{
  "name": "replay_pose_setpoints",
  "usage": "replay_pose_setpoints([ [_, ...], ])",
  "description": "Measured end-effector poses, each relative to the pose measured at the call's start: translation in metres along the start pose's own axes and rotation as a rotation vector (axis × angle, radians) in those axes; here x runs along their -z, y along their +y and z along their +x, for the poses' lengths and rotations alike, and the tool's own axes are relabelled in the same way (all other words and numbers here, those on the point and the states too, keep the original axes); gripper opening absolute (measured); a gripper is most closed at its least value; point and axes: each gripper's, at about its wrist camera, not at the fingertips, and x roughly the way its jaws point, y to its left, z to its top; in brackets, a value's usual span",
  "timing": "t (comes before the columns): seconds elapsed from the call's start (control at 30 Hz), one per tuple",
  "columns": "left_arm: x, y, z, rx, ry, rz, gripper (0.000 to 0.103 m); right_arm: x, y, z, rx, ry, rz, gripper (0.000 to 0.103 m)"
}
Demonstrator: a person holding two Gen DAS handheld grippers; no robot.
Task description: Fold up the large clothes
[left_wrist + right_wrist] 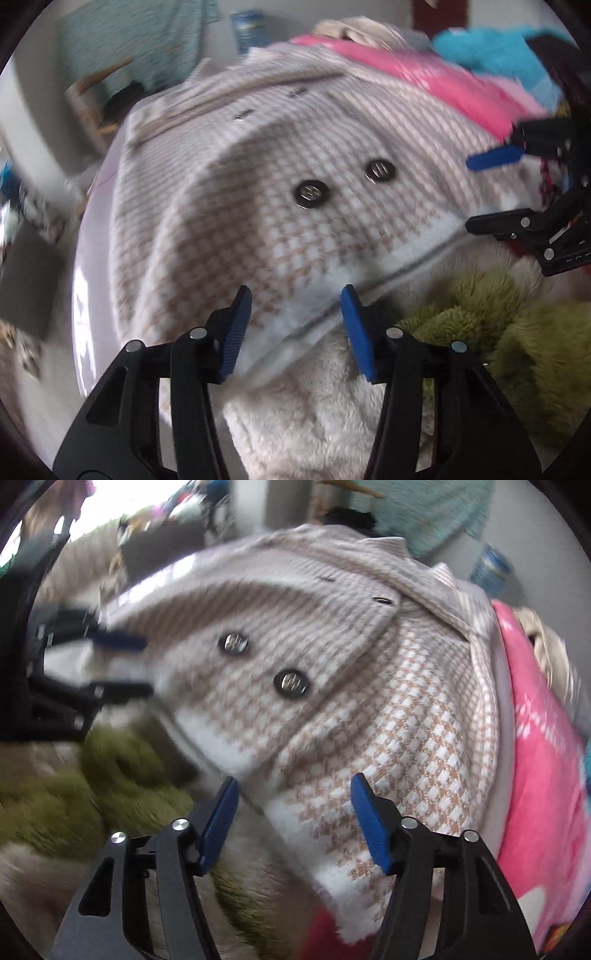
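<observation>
A beige and white houndstooth coat (258, 206) with dark round buttons (312, 194) lies spread in front of me, its white hem toward the grippers. It also shows in the right wrist view (388, 709). My left gripper (295, 325) is open, its blue pads over the hem, holding nothing. My right gripper (291, 812) is open above the hem's corner, empty. The right gripper also shows at the right edge of the left wrist view (491, 192), and the left gripper at the left edge of the right wrist view (122, 664), both open.
An olive-green fluffy garment (498, 339) and a cream fleece (314, 417) lie under the hem. A pink blanket (543, 768) and a turquoise cloth (491, 48) lie beyond the coat. A wooden chair (96, 107) with teal fabric stands behind.
</observation>
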Motion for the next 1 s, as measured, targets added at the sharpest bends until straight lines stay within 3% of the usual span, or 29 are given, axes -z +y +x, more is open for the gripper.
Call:
replay_pose_setpoints([
  [0.17, 0.003, -0.012, 0.007, -0.001, 0.010, 0.089, 0.044, 0.000, 0.019, 0.003, 0.044, 0.017, -0.110, 0.057],
  [0.3, 0.004, -0.009, 0.008, -0.017, 0.003, 0.098, 0.044, -0.003, 0.027, 0.002, 0.059, 0.002, -0.141, 0.056],
  [0.5, 0.003, -0.013, 0.012, -0.038, -0.011, 0.132, 0.045, -0.004, 0.039, 0.011, 0.110, 0.006, -0.225, 0.050],
  [0.57, 0.003, -0.014, 0.011, -0.048, -0.020, 0.139, 0.045, -0.005, 0.040, 0.007, 0.113, -0.004, -0.234, 0.043],
  [0.8, 0.002, -0.022, -0.003, -0.048, -0.073, 0.175, 0.026, -0.006, 0.040, -0.007, 0.109, -0.066, -0.205, 0.019],
  [1.0, -0.002, -0.020, 0.001, -0.026, -0.096, 0.166, 0.012, -0.008, 0.038, 0.009, 0.094, -0.067, -0.190, 0.011],
])
